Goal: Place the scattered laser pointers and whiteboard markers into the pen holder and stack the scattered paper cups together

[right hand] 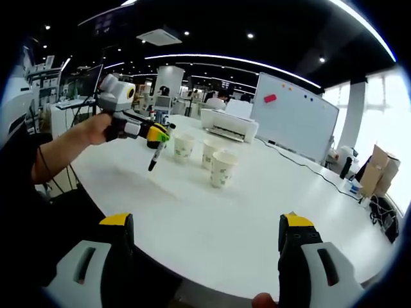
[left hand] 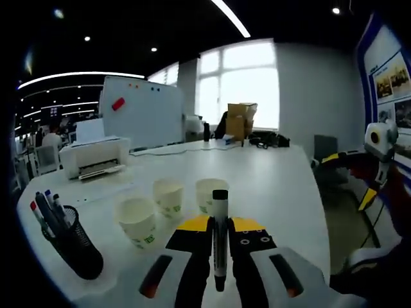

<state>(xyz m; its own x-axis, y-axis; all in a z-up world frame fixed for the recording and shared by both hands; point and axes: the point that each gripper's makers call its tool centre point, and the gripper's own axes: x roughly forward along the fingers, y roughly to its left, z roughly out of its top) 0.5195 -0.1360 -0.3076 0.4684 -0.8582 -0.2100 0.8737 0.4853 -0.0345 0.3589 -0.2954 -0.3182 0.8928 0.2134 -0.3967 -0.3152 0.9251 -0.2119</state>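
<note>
- Gripping a black whiteboard marker upright between closed jaws, the left gripper hangs above the white table.
- Three paper cups stand apart just ahead; a mesh pen holder sits left.
- Right gripper: jaws spread wide, empty.

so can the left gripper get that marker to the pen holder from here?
Probably yes. The left gripper holds the marker, and the pen holder stands beside it with bare table between.
</note>
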